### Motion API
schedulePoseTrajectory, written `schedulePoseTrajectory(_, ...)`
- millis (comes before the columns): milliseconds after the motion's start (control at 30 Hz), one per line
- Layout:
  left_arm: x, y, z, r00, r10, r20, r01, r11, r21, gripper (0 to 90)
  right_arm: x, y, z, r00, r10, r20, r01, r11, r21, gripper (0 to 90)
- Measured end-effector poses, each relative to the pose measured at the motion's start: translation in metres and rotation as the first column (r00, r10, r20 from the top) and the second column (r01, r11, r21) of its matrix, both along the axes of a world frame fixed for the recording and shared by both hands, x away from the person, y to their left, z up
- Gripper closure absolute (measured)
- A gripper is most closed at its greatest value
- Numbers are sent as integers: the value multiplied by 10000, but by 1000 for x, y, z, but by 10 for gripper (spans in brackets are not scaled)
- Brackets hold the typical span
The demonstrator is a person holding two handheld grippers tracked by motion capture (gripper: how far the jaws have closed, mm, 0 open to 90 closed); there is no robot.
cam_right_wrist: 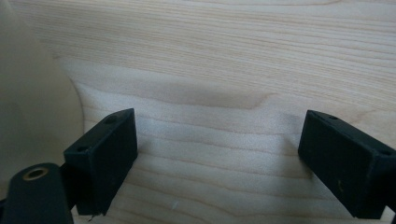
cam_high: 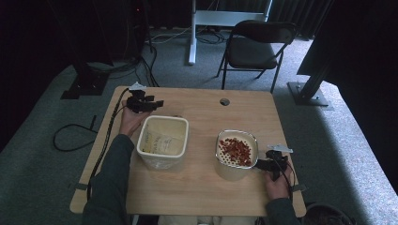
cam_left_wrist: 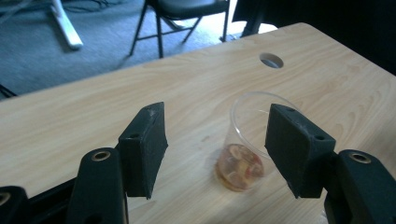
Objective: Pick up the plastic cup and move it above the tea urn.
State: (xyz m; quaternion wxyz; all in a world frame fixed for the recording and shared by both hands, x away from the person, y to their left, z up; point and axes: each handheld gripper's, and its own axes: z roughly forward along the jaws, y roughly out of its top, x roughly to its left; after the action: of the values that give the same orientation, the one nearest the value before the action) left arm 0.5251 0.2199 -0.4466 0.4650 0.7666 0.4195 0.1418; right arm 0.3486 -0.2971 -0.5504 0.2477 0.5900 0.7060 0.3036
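The clear plastic cup (cam_left_wrist: pixel 252 140), holding some food, stands on the counter (cam_left_wrist: pixel 196 88) beyond the cream tub (cam_high: pixel 163 142). The left gripper (cam_left_wrist: pixel 219 149) reaches for it, jaws wide and empty; grasping remains. The right gripper (cam_right_wrist: pixel 217 158) gapes empty.

high view: above, facing forward-down | gripper views: close over table (cam_high: pixel 202 187), probably sharing only its wood
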Motion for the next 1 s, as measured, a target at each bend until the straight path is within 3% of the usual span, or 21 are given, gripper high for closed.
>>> schedulePoseTrajectory(133,7,-3,-9,9994,-164,-305,154,9994,-324,427,0,0,0,10000,7,-2,-7,10000,6,112)
schedulePoseTrajectory(467,18,-12,-24,9968,-255,-760,252,9997,-53,466,0,0,0,10000,19,-3,-19,10000,-3,112)
schedulePoseTrajectory(533,21,-18,-25,9965,-365,-757,387,9989,281,468,-1,1,0,10000,29,-4,-29,10000,-1,112)
schedulePoseTrajectory(633,22,-22,-25,9967,-373,-716,399,9986,350,471,-1,1,0,10000,26,-11,-26,10000,8,112)
schedulePoseTrajectory(667,24,-27,-24,9983,-269,-523,285,9992,297,508,-1,1,0,10000,29,-11,-29,10000,6,112)
schedulePoseTrajectory(800,24,-28,-26,9984,-124,-549,150,9988,473,596,-1,1,0,10000,31,-16,-31,10000,9,112)
schedulePoseTrajectory(833,24,-28,-29,9968,-332,-721,368,9981,502,614,-1,1,0,10000,46,-15,-46,10000,9,112)
schedulePoseTrajectory(1000,23,-27,-28,9985,-215,-512,222,9997,131,594,-2,1,0,10000,40,-14,-40,10000,9,112)
